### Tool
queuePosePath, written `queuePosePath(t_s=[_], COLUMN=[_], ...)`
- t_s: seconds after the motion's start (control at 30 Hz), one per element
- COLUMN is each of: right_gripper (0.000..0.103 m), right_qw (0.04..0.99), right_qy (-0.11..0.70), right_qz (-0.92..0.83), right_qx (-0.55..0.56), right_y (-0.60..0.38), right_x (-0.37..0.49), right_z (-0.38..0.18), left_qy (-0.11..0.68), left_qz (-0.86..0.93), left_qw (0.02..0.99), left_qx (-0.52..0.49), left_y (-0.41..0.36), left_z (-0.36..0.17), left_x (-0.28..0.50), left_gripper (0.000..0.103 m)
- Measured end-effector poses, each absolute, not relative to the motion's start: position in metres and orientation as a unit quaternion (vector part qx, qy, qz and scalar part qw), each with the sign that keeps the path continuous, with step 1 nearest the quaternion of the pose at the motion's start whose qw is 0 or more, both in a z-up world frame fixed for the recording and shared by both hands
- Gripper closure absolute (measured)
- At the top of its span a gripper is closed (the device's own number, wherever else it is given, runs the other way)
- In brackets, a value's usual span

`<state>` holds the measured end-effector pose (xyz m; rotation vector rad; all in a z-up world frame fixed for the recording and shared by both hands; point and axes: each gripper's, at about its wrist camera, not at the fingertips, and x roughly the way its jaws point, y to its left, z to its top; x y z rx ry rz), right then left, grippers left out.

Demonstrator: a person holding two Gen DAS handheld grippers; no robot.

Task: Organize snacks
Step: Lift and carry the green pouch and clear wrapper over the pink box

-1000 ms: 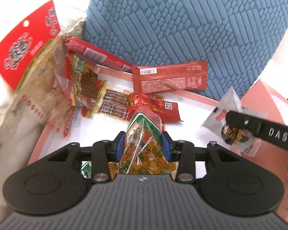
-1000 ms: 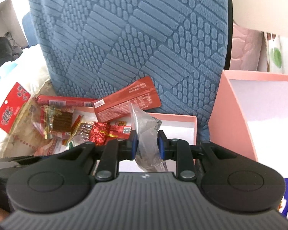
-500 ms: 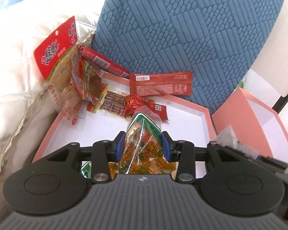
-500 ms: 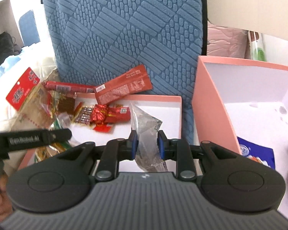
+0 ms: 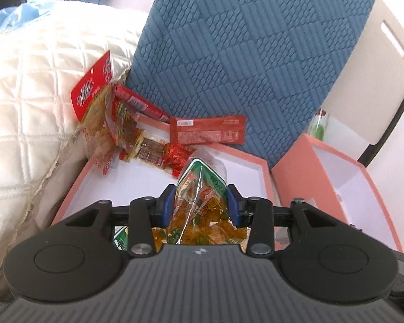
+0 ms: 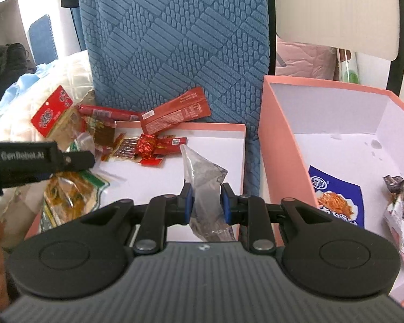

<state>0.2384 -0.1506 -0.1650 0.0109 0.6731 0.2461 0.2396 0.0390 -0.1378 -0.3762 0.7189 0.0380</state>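
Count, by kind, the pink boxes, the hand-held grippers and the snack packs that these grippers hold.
Pink boxes: 2 (shallow box, deep box)
Hand-held grippers: 2 (left hand-held gripper, right hand-held gripper)
Held snack packs: 2 (orange-and-green pack, clear grey pack)
Total: 6

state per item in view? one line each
left hand-held gripper: shut on green-edged snack bag
right hand-held gripper: shut on clear packet
shallow pink tray: open, snacks piled at far left
deep pink box: open, blue packet lying inside
red sausage stick: resting on tray's far rim
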Motion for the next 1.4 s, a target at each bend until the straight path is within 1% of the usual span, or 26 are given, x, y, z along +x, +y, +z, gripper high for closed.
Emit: queuePosePath(t_s=[0.3,0.47,0.93,1.4], right_gripper=[0.077,0.077,0.077,0.077], right_qw=[0.942,0.947,0.960,0.972], right_qy=[0.314,0.300,0.254,0.209], right_qz=[0.118,0.115,0.116,0.105], right_qx=[0.021,0.017,0.009,0.008], right_y=[-0.171,-0.180,-0.209,-0.245], right_x=[0.223,0.216,0.210,0.212], right_z=[-0.140,-0.121,-0.058,-0.005], left_qy=[0.348,0.332,0.302,0.281], left_qz=[-0.008,-0.011,-0.041,-0.084], left_qw=[0.915,0.922,0.935,0.940], left_qx=[-0.201,-0.199,-0.184,-0.173], left_y=[0.019,0.011,-0.025,-0.071], left_z=[-0.117,-0.094,-0.028,0.018], left_x=[0.222,0.220,0.232,0.251], left_gripper=[0.058,0.058,0.058,0.057])
